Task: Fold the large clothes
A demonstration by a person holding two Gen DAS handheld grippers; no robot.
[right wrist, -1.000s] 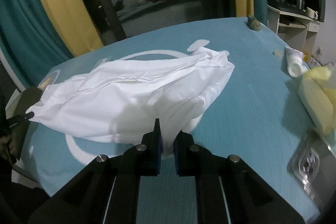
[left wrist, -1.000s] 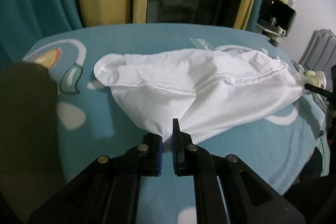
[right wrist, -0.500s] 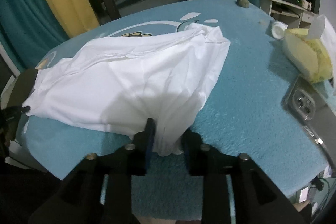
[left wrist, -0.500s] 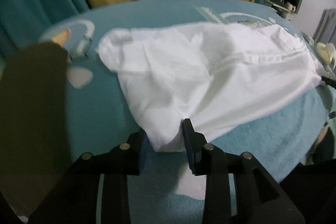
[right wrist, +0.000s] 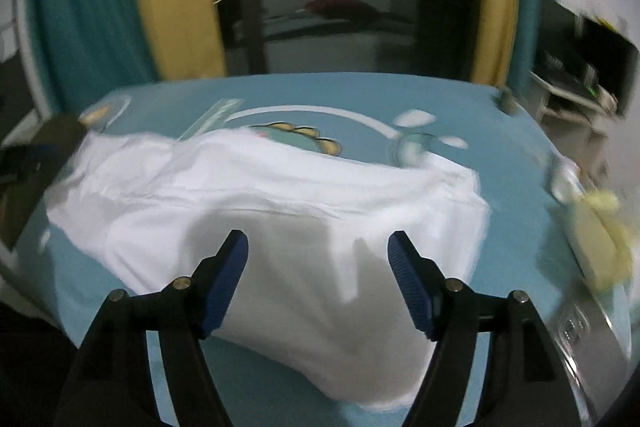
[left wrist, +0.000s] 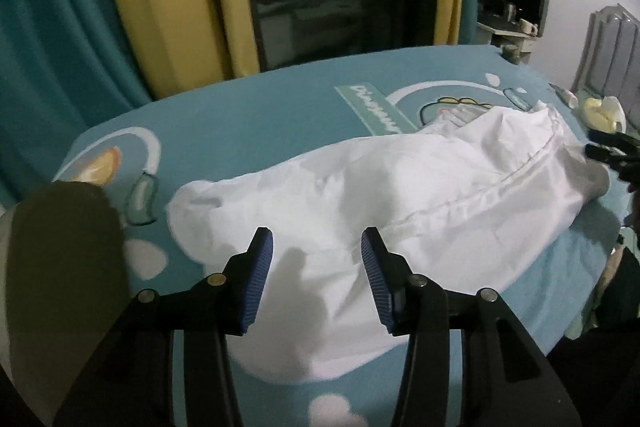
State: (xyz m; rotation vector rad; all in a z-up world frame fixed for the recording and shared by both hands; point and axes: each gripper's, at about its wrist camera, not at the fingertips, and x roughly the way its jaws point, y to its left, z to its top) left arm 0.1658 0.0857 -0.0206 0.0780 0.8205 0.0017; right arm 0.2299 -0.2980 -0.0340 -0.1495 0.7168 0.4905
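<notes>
Garment: white garment [left wrist: 400,211] lies bunched across the middle of the bed, one long stitched seam running from about 7 o'clock up to 2 o'clock in the left wrist view; its near edge droops toward both claws.
Bed: teal sheet [left wrist: 248,115] with a cartoon print carries the cloth; bare sheet shows at 12 o'clock beyond it, so there is room to lay a fold away from the person.
Left claw: left claw [left wrist: 316,251] has just been opening and now stands apart, with cloth below and between the pads but not pinched.
Right claw: right claw [right wrist: 318,255] has likewise just been opening and stands wide apart over the near hem, nothing clamped.
Step in hand: judged to be a release after setting the near edge down, ahead of a fresh grip.
Doing it well: lift both claws clear before moving sideways, so the pads do not drag the cloth; then take the two ends of one edge and keep the seam straight.
Risk: yellow tissue box [right wrist: 596,227] at 3 o'clock sits near the right end; a wide swing could knock it.
</notes>
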